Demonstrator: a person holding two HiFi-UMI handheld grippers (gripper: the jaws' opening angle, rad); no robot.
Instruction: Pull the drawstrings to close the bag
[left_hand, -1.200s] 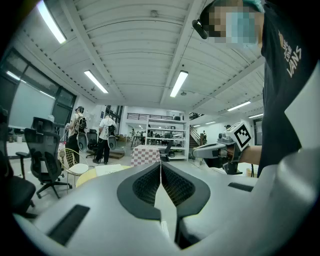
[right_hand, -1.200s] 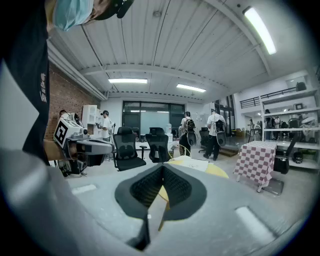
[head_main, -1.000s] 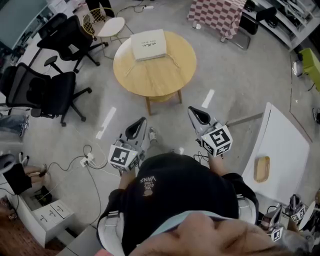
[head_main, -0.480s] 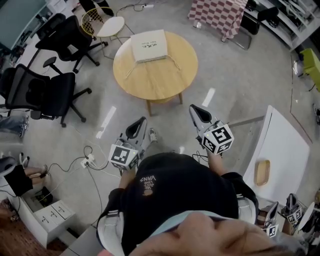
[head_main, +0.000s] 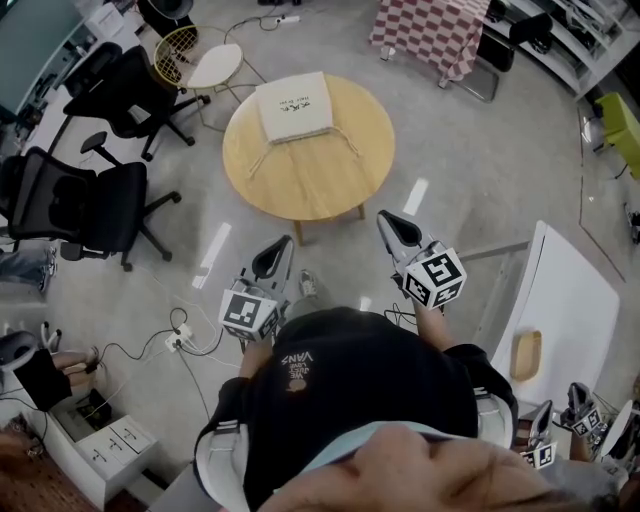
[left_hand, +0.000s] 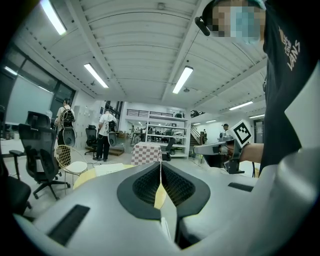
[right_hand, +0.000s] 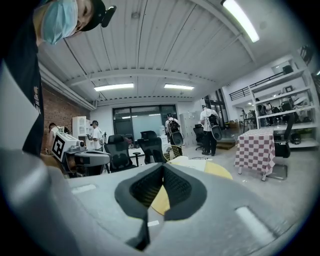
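Overhead, head view alone showed white drawstring bag (head_main: 293, 105) lying flat on far half of round wooden table (head_main: 310, 190), two drawstrings (head_main: 258, 152) trailing toward near edge. Gripper views gave only yellow sliver of tabletop behind jaws, plus standing people (left_hand: 106, 135) and ceiling lights not seen from above. Each gripper view caught other gripper off to side. Left gripper (head_main: 272, 258) and right gripper (head_main: 398, 230) were held side by side before person's chest, near level, pointed at table, well short of it. Both claws were pressed together, nothing between pads.
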